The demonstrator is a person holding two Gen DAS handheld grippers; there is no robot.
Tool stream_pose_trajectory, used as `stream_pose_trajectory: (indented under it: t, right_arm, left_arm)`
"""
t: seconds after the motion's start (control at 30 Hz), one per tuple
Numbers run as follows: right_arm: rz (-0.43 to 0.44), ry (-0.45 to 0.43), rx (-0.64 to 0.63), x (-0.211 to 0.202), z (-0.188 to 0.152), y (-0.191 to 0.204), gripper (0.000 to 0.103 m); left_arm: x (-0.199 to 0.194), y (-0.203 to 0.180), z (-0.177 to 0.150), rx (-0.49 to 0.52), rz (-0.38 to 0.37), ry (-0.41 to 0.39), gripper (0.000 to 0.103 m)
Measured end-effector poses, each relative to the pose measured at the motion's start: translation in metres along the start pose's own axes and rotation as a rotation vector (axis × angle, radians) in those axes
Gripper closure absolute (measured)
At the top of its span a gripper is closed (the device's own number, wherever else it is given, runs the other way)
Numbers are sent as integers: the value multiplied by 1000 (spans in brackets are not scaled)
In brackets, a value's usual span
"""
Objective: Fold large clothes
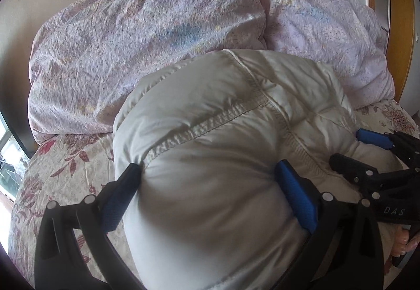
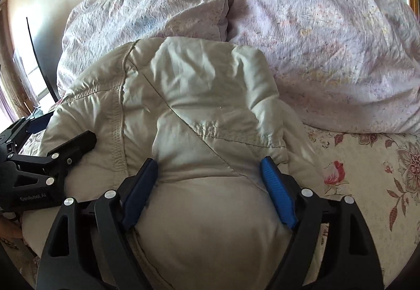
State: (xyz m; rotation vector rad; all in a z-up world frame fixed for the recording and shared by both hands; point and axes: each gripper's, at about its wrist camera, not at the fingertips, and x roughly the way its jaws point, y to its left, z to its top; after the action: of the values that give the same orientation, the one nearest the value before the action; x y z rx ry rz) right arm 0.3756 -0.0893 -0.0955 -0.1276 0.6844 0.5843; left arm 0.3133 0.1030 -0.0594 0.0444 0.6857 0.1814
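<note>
The bed (image 2: 367, 158) gives you open room only at its flowered right side; the lilac duvet (image 1: 147, 35) blocks ahead. The padded jacket (image 2: 204, 111) lies bundled beside it. Each wide-spread claw, left claw (image 1: 210, 185) and right claw (image 2: 210, 177), straddles a bulge; whether the pads pinch it I cannot tell. Press evenly, keeping seams square.

- The right tongs (image 2: 208, 194) straddle a puffy fold of a cream padded jacket (image 2: 199, 111), both blue pads (image 2: 278, 195) touching the fabric.
- The left tongs (image 2: 63, 132) rest on the jacket's left side.
- Lilac pillows (image 2: 328, 40) lie behind on the floral bed (image 2: 367, 171).
</note>
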Motion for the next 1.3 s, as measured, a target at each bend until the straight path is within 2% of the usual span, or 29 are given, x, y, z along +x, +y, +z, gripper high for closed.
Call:
stream_pose_trajectory:
  t: [0.13,0.23,0.3,0.37,0.47,0.57,0.7,0.87,1.13,1.3]
  right_arm:
    - [9,-1,30,8,2,-6,19]
    - [-2,-8,32,-1,3,-4,18]
    - [-38,-9,45,-17,0,-1,13]
    - [-113,-29,55,-38,-2,1,1]
    - [-165,-64,97,-68,-10,-4,1]
    - [-223,-27,158,-90,-20,-11,1]
    - [-208,-27,208,-117,-40,-12,1]
    - [-186,-20,252,-145,-63,-3,1]
    - [-202,-11,268,-176,-98,17,1]
    - [-203,11,253,-186,-109,28,1]
  left_arm:
    - [9,-1,1,-12,20,-26,2]
    - [1,3,1,-11,-8,-36,2]
    - [-14,8,-2,-32,-26,-38,2]
    - [-32,13,-7,-58,-38,-44,2]
    - [-65,16,-17,-47,-5,-85,2]
    - [-91,14,-30,-28,31,-78,2]
    - [-115,12,-48,-31,36,-32,2]
    - [-143,10,-76,-72,-4,6,2]
    - [-182,9,-111,-81,41,-13,2]
    - [-194,9,-116,-82,22,-8,2]
